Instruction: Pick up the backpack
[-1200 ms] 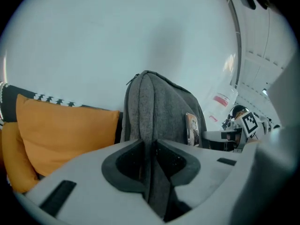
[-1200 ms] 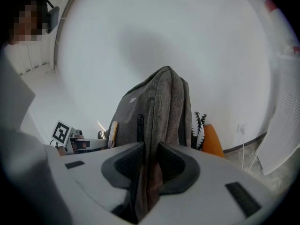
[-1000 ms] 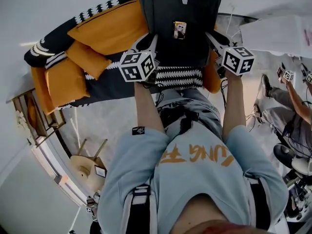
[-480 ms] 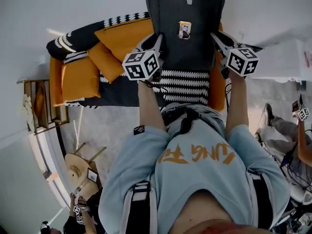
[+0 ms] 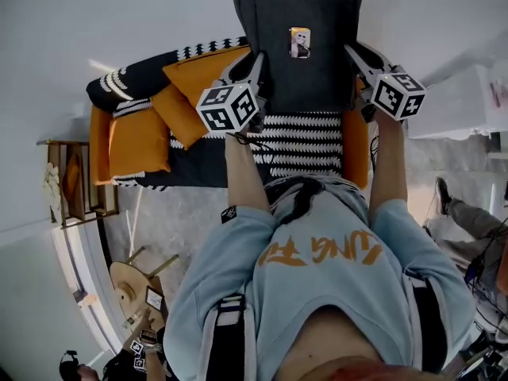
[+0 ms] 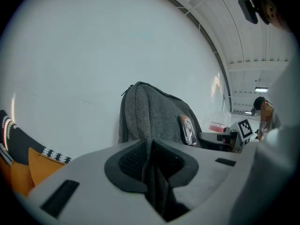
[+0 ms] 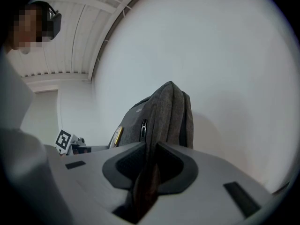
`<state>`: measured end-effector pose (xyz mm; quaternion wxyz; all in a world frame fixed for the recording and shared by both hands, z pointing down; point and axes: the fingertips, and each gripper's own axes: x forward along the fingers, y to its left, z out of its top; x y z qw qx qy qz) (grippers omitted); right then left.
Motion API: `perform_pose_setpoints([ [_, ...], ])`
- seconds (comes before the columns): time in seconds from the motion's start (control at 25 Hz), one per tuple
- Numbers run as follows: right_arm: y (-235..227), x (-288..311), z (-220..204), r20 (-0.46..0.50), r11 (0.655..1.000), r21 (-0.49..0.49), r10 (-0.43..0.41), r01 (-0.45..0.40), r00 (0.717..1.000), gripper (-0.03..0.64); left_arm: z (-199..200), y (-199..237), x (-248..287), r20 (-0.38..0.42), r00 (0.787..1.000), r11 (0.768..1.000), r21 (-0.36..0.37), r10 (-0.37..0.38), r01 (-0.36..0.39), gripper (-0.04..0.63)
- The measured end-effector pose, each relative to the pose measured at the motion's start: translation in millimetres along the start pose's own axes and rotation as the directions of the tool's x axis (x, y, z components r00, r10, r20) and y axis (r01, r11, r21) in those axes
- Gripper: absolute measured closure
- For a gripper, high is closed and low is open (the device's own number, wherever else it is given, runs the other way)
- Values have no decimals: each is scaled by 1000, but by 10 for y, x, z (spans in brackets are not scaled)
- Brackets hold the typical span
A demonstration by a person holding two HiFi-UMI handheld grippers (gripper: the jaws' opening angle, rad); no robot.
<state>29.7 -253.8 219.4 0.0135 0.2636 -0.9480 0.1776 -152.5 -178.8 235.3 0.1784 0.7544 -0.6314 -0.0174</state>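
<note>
A dark grey backpack (image 5: 298,22) with a small yellow card (image 5: 299,42) on its front hangs in the air before me, above the sofa. My left gripper (image 5: 255,68) is shut on the fabric of its left side. My right gripper (image 5: 355,56) is shut on its right side. In the left gripper view the backpack (image 6: 150,118) rises beyond the jaws, and a fold of grey fabric is pinched in the left gripper (image 6: 152,156). The right gripper view shows the backpack (image 7: 164,116) edge-on, with its fabric clamped in the right gripper (image 7: 150,163).
Below the backpack stands an orange sofa (image 5: 127,137) with loose cushions and a black-and-white patterned blanket (image 5: 302,137). A wooden side shelf (image 5: 75,189) is at the left, a round stool (image 5: 131,280) nearer me. A white table (image 5: 468,101) and another person's leg (image 5: 476,221) are at the right.
Both grippers have risen with the backpack between them, lifting it off the sofa. The sofa now lies lower and farther from the bag in the head view.
</note>
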Motion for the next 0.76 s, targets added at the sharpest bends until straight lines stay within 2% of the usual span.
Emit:
perform_pose_setpoints([
  [0.36,57,-79,281,58,1000,-26,-3,5,998,528,242,-101,10,44,998,999,21,-36,35,528],
  [0.76,55,-86,319,76,999,-34,6,-3,997,528,258,-127,-1,76,996,998,17,-55,54,528],
])
